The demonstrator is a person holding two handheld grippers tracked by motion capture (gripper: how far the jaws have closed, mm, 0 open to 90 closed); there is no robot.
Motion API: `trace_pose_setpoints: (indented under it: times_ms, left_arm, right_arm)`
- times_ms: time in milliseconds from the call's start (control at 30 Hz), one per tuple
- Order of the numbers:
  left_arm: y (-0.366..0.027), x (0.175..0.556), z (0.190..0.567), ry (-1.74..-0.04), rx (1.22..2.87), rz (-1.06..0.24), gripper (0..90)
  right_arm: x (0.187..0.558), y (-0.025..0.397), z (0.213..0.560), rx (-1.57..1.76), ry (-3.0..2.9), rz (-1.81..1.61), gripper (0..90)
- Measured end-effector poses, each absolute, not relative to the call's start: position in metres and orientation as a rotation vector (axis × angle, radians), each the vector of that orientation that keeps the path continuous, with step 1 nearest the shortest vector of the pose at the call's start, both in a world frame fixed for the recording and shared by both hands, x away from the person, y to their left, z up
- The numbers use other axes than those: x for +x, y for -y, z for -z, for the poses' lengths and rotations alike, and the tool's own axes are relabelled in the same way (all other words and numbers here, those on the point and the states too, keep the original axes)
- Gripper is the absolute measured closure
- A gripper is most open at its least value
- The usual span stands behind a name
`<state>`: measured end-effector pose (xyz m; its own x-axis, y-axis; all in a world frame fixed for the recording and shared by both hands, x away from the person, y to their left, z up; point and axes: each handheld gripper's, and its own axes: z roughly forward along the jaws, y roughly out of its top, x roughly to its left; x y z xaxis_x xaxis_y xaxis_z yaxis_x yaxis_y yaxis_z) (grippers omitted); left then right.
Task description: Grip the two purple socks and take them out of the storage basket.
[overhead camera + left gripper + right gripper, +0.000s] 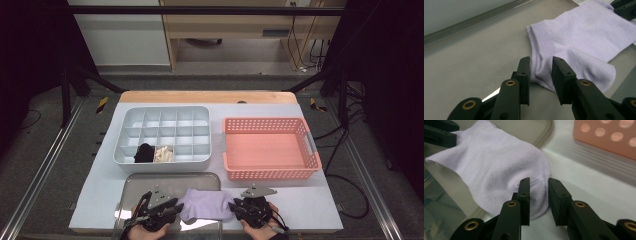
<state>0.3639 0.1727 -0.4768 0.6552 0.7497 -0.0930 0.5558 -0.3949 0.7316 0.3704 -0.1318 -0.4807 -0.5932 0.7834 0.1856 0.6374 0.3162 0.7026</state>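
- A lilac sock (204, 205) lies at the near edge of the counter (100, 190), one end on the metal tray (150, 181) and the other end over the tray's right rim onto the counter.
- The left hand-held gripper (539, 72) pinches the ribbed cuff end; its jaws stand a little apart with a fold of fabric between them.
- The right hand-held gripper (538, 192) grips the toe end the same way, its jaws narrowly parted around the cloth.
- Behind the tray sits a grey divided organizer (165, 112); two of its front compartments hold a black sock (144, 153) and a cream sock (163, 154).
- A pink basket (270, 172) stands to the organizer's right.
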Motion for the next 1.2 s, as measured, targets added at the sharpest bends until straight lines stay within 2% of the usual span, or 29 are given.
trace_pose_setpoints:
  times_ms: [133, 200, 300, 467, 600, 767, 1033, 1200]
  left_arm:
    - [-0.17, 0.363, 0.477, -1.021, 2.107, -0.309, 72.4]
    - [-0.169, 0.363, 0.476, -1.024, 2.109, -0.305, 76.1]
    - [-0.168, 0.363, 0.476, -1.03, 2.112, -0.304, 79.6]
    - [-0.169, 0.365, 0.475, -1.042, 2.1, -0.283, 80.6]
    - [-0.169, 0.368, 0.473, -1.051, 2.068, -0.316, 80.8]
    - [-0.168, 0.369, 0.475, -1.047, 2.081, -0.333, 79.4]
    - [-0.179, 0.365, 0.467, -1.023, 2.002, -0.363, 69.1]
    - [-0.186, 0.366, 0.46, -1.025, 1.958, -0.381, 68.5]
  right_arm:
    - [0.367, 0.127, 0.481, 1.295, -2.375, -1.115, 73.6]
    - [0.367, 0.125, 0.481, 1.301, -2.376, -1.111, 80.9]
    - [0.369, 0.124, 0.479, 1.304, -2.392, -1.106, 84.1]
    - [0.374, 0.125, 0.476, 1.288, -2.369, -1.068, 84.3]
    - [0.385, 0.129, 0.472, 1.301, -2.321, -1.084, 83.8]
    - [0.392, 0.128, 0.477, 1.299, -2.32, -1.058, 79.4]
    - [0.39, 0.134, 0.468, 1.274, -2.28, -1.14, 69.0]
    - [0.389, 0.14, 0.461, 1.256, -2.25, -1.164, 65.6]
